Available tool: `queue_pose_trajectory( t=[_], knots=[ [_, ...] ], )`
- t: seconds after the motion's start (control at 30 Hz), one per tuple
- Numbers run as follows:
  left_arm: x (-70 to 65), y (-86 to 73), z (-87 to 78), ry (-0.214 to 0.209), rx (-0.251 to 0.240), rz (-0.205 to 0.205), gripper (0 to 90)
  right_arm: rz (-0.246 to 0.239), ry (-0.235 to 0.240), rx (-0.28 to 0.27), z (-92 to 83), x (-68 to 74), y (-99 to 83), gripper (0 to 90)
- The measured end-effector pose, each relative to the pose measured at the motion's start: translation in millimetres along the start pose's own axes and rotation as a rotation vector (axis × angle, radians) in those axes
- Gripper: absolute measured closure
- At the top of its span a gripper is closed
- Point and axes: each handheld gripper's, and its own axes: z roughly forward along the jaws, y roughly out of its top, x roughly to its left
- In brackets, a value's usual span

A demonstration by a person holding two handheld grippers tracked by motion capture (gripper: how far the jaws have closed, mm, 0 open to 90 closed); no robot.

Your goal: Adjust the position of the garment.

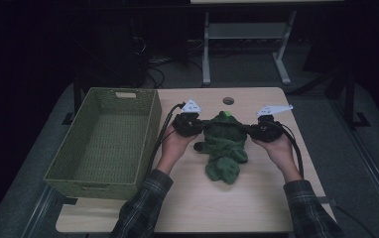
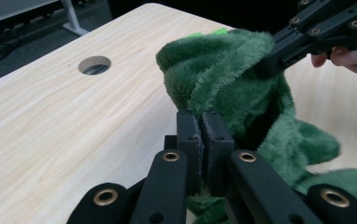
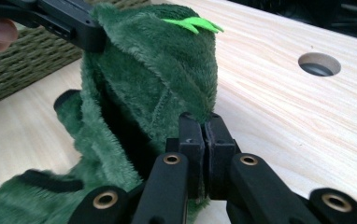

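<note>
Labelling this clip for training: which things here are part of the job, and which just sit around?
In the job:
green plush garment
left gripper, shut on it
right gripper, shut on it

Lying about:
woven basket
table

Green plush garment point(image 1: 223, 148), fuzzy pile, bright green spikes on hood top, dark trim strips. Upper part lifted and stretched sideways, pinched at both top edges; lower part crumpled on light wood table point(image 1: 202, 203), near its middle, right of woven basket point(image 1: 150, 129).
</note>
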Motion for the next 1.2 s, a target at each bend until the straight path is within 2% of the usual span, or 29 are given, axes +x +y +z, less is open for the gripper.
queue_pose_trajectory(
  t=[0.2, 0.33, 0.47, 0.63, 0.73, 0.8, 0.9, 0.97, 1.03, 1.13, 1.2],
  knots=[
    [-16.5, -13.0, -10.6, -0.020, -0.010, 0.016, 87.3, -0.020, 0.030, -0.020, -10.0, 14.0, -10.9, 87.5],
    [-25.9, -22.9, -16.9, -0.038, -0.019, 0.011, 87.3, -0.039, 0.049, -0.027, -14.4, 25.1, -21.2, 87.5],
    [-33.7, -30.7, -21.0, -0.047, -0.015, 0.033, 87.3, -0.046, 0.065, -0.035, -18.5, 34.7, -30.9, 87.5],
    [-44.3, -40.1, -28.7, -0.075, -0.030, 0.045, 87.3, -0.066, 0.078, -0.022, -24.5, 46.7, -42.7, 87.5],
    [-52.9, -47.4, -32.3, -0.089, -0.032, 0.057, 87.3, -0.066, 0.089, -0.040, -30.8, 53.3, -49.0, 87.5],
    [-57.0, -51.7, -34.2, -0.094, -0.037, 0.062, 87.3, -0.069, 0.091, -0.032, -33.9, 56.4, -52.0, 87.5],
    [-64.3, -59.4, -37.9, -0.109, -0.049, 0.059, 87.3, -0.074, 0.101, -0.044, -38.6, 61.8, -58.6, 87.5],
    [-68.7, -64.3, -40.4, -0.116, -0.051, 0.068, 87.4, -0.078, 0.108, -0.028, -40.0, 65.8, -63.5, 87.4],
    [-72.8, -69.2, -41.8, -0.126, -0.042, 0.070, 87.4, -0.087, 0.117, -0.031, -41.2, 70.1, -69.0, 87.5],
    [-78.4, -78.5, -42.1, -0.146, -0.028, 0.064, 87.4, -0.100, 0.124, -0.006, -42.1, 76.6, -76.9, 87.4],
    [-81.7, -84.0, -41.7, -0.156, -0.015, 0.063, 87.4, -0.097, 0.128, -0.013, -44.0, 79.2, -80.8, 87.5]
  ],
)
